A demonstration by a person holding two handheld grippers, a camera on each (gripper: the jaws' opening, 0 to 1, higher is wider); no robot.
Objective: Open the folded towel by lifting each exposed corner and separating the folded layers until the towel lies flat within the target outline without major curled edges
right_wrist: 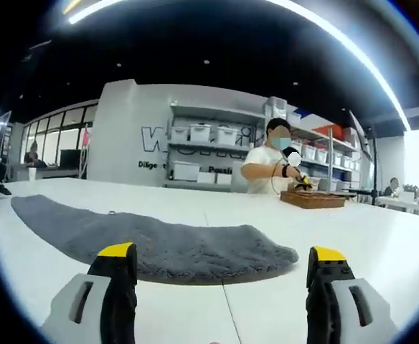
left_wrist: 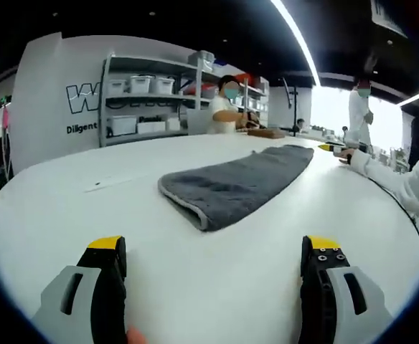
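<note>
So nothing's opened yet: grey towel (left_wrist: pixel 238 186) lies folded mid-frame on my white table (left_wrist: pixel 87 215), both grippers (left_wrist: pixel 213 269) (right_wrist: pixel 224 276) spread wide, empty.

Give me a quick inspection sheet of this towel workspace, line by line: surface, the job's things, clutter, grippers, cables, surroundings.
Surface: white table, smooth; thin seam lines in the right gripper view.
Job's things: grey towel, folded into a long strip, lying flat, untouched. No target outline that I can make out.
Clutter: a small flat item left of the towel, too blurred to identify.
Grippers: left gripper and right gripper both open, hovering short of the towel.
Cables: nothing seen.
Surroundings: shelving with white bins, a seated person working over a wooden tray, another person's sleeve on the table.
</note>
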